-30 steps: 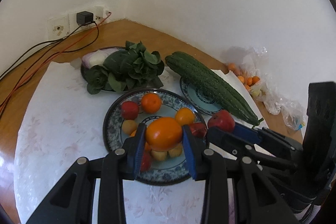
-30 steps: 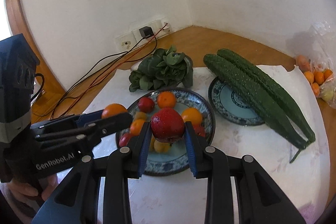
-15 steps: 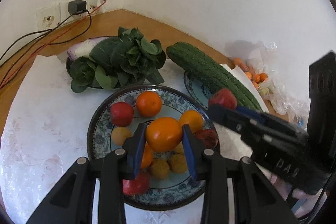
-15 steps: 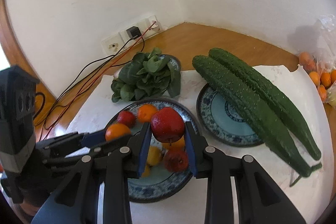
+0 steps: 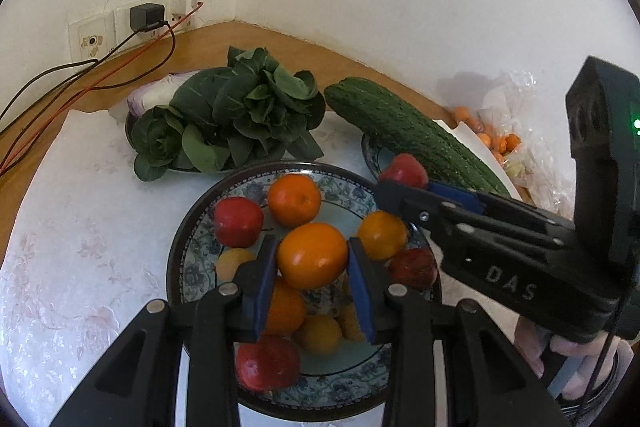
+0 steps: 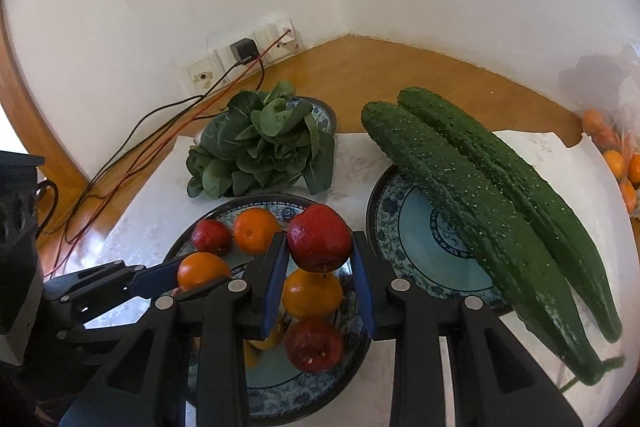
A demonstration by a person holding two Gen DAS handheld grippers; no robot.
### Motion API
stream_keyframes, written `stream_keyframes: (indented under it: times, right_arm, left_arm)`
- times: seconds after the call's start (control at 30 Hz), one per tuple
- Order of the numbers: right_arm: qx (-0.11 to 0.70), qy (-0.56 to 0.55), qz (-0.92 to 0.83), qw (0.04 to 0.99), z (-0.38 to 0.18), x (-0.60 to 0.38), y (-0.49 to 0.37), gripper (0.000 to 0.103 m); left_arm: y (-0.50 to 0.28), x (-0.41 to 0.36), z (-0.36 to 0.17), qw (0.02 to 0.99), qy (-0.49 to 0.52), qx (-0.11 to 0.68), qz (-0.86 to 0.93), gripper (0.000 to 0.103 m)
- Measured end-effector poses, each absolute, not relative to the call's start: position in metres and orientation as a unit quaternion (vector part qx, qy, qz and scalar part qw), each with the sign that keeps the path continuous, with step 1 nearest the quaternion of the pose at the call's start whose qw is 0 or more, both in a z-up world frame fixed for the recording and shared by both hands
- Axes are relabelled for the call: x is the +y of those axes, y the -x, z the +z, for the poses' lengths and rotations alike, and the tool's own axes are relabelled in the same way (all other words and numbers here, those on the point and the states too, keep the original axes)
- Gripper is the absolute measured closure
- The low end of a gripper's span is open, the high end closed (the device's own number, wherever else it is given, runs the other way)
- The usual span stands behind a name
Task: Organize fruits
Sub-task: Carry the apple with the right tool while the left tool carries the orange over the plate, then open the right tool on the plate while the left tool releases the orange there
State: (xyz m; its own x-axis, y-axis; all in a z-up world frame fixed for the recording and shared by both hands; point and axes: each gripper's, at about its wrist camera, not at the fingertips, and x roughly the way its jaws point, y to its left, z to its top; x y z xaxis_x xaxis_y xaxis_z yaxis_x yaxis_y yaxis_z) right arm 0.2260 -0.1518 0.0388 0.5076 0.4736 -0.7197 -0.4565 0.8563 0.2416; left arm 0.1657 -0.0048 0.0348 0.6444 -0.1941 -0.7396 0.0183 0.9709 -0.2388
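Holding an orange [image 5: 312, 255] pinched in our left gripper [image 5: 312, 267], we are hovering closer over the fruit plate [image 5: 180, 263] than a second ago; the greens [image 5: 236, 115] beyond the plate are looming larger. Turning to the right wrist view, our right gripper [image 6: 319, 267] is clamping a red apple [image 6: 319, 239], now drifting over the plate's right rim toward the cucumbers [image 6: 480, 211]. We are judging both fruits ready for placing.
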Motion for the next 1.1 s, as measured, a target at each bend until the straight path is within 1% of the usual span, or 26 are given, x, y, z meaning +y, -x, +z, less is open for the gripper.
stream_keyframes:
  times: [0.43,0.97,1.1]
  right_arm:
    - [0.427,-0.004,0.264,0.865,0.026,-0.145,-0.235,0.071]
    - [0.435,-0.002,0.26,0.862,0.022,-0.142,-0.236,0.07]
    - [0.435,-0.005,0.257,0.863,0.024,-0.144,-0.233,0.066]
  left_arm:
    - [-0.166,-0.004,0.033,0.905,0.102,0.409,-0.06,0.067]
    - [-0.167,-0.001,0.033,0.903,0.113,0.41,-0.06,0.067]
    - [-0.167,-0.001,0.033,0.902,0.116,0.411,-0.059,0.068]
